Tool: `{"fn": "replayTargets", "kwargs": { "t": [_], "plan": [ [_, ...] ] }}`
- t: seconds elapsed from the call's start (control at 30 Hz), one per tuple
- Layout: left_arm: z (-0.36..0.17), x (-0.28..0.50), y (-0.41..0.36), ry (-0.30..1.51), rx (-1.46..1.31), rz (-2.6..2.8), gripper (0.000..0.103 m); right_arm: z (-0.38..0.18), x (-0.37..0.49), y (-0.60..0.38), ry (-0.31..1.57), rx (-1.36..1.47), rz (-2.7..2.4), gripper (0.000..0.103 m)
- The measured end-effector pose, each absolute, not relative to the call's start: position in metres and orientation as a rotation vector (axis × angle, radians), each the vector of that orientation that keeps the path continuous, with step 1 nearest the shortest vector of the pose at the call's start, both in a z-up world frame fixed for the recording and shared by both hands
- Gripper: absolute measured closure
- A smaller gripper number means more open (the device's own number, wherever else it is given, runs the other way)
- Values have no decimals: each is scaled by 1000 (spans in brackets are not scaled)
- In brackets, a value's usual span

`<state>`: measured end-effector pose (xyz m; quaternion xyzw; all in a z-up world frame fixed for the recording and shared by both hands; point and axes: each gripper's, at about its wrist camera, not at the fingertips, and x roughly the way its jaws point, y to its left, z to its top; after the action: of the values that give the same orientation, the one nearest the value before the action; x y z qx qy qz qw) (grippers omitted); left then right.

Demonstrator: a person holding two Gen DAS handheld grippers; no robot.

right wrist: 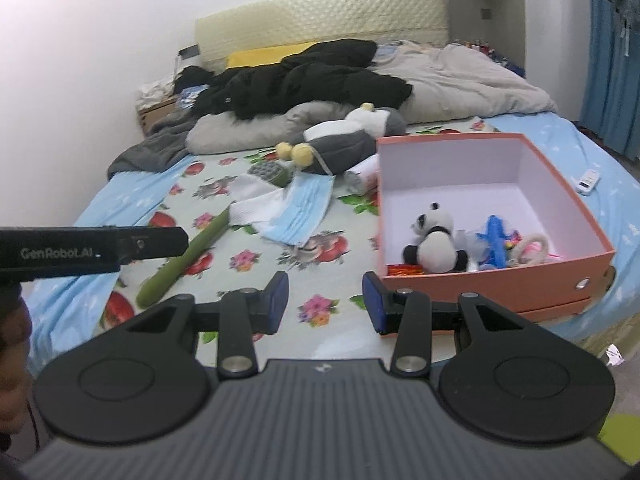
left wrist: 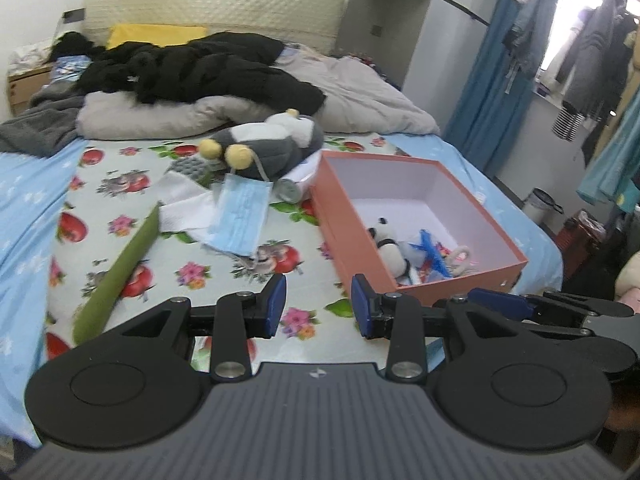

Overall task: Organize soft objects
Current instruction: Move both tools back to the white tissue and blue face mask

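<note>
Grippers left (left wrist: 319, 306) and right (right wrist: 325, 302) both agape, empty, above bed (right wrist: 280, 280); panda (right wrist: 434, 240) in box (right wrist: 496, 280).

Bed with fruit-and-flower printed sheet (left wrist: 192, 276); padded cream headboard (left wrist: 212, 4); yellow pillow (left wrist: 156, 35) beneath black padded jacket (left wrist: 208, 68); rumpled grey duvet (left wrist: 360, 88); blue curtain (left wrist: 492, 80); clothes hanging by window (left wrist: 592, 64); white remote control (right wrist: 587, 181) on bed edge
</note>
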<state>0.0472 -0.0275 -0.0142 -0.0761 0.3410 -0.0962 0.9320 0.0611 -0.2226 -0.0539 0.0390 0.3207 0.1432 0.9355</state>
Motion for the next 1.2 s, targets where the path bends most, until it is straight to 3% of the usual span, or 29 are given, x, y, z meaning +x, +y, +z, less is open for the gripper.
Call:
{"fn": "replayTargets", "kwargs": {
  "t": [0.57, 0.8, 0.93, 1.2],
  "plan": [
    [-37, 50, 26, 742, -205, -20, 62, -75, 77, -174, 726, 44, 392, 59],
    [-55, 99, 43, 779, -225, 1, 55, -89, 122, -161, 780, 20, 393, 59],
    [-71, 138, 57, 811, -228, 14, 54, -100, 155, -151, 805, 26, 393, 43],
    [-118, 233, 90, 876, -212, 50, 45, -137, 232, -128, 876, 2, 397, 42]
  ]
}}
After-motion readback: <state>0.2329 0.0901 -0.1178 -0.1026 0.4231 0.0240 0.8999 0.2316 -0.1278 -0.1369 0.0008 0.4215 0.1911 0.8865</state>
